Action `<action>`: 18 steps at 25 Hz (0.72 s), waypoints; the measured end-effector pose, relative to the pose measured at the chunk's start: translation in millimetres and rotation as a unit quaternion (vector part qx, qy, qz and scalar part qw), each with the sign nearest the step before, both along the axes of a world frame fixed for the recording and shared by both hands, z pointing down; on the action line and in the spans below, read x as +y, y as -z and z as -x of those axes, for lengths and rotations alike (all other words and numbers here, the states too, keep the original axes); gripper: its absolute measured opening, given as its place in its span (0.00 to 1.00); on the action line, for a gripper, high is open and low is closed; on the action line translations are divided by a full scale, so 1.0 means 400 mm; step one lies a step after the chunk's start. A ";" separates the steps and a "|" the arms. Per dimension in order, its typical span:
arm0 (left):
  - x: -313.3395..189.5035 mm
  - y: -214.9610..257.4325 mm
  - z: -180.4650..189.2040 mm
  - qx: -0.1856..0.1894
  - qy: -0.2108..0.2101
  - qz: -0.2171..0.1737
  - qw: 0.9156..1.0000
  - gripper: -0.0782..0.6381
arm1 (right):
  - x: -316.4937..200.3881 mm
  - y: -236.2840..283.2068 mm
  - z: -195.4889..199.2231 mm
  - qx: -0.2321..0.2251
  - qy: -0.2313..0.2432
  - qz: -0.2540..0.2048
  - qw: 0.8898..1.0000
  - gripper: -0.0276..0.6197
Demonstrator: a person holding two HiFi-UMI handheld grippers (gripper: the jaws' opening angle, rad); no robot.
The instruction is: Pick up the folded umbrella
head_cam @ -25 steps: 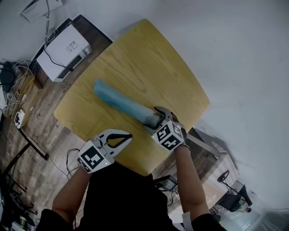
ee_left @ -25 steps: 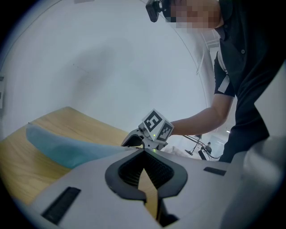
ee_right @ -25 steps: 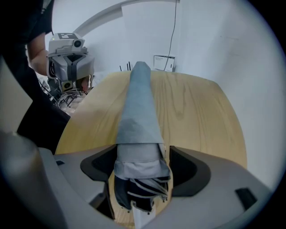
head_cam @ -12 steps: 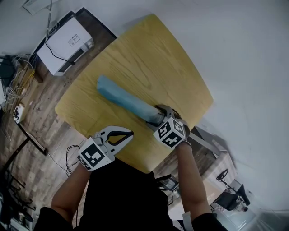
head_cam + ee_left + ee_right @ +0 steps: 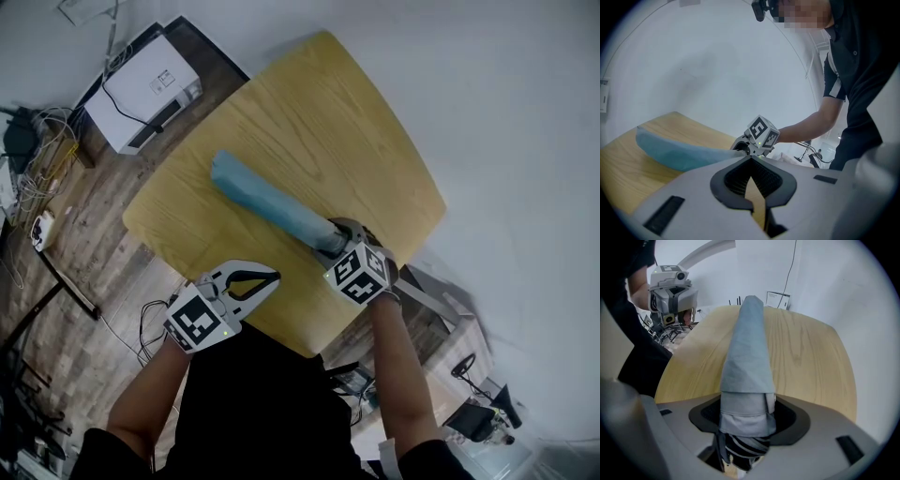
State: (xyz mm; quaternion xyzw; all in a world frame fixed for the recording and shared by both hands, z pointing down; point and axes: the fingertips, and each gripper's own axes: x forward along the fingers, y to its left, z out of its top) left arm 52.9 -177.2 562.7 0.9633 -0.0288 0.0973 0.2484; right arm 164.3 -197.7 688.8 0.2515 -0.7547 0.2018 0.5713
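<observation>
A folded light-blue umbrella (image 5: 267, 199) lies diagonally on the wooden table (image 5: 319, 122). My right gripper (image 5: 339, 234) points steeply down over its near end. In the right gripper view the umbrella (image 5: 747, 348) runs away from me. Its grey band and dark striped end sit between the closing jaws of the right gripper (image 5: 747, 413), and both pads touch the fabric. My left gripper (image 5: 267, 278) hovers at the table's near edge, shut and empty. The left gripper view shows its tips (image 5: 751, 204) together, with the umbrella (image 5: 675, 152) lying beyond them.
A white printer (image 5: 145, 89) stands on the wooden floor left of the table, with tangled cables (image 5: 37, 178) nearby. Furniture legs and small items (image 5: 450, 337) sit past the table's near right corner. A white wall lies behind the table.
The right gripper stays at the umbrella's near end and sits slightly closer around it. The umbrella and the left gripper keep their places.
</observation>
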 end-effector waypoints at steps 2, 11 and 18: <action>0.005 0.009 0.006 0.000 0.001 -0.004 1.000 0.12 | 0.010 0.006 0.000 0.004 0.005 -0.002 1.000 0.47; 0.029 0.013 0.047 -0.009 0.004 -0.015 1.000 0.12 | 0.027 0.086 0.045 -0.030 -0.019 -0.032 0.999 0.47; 0.010 0.091 0.057 -0.005 0.004 -0.058 0.998 0.12 | -0.007 0.263 0.084 -0.096 -0.064 -0.107 0.988 0.47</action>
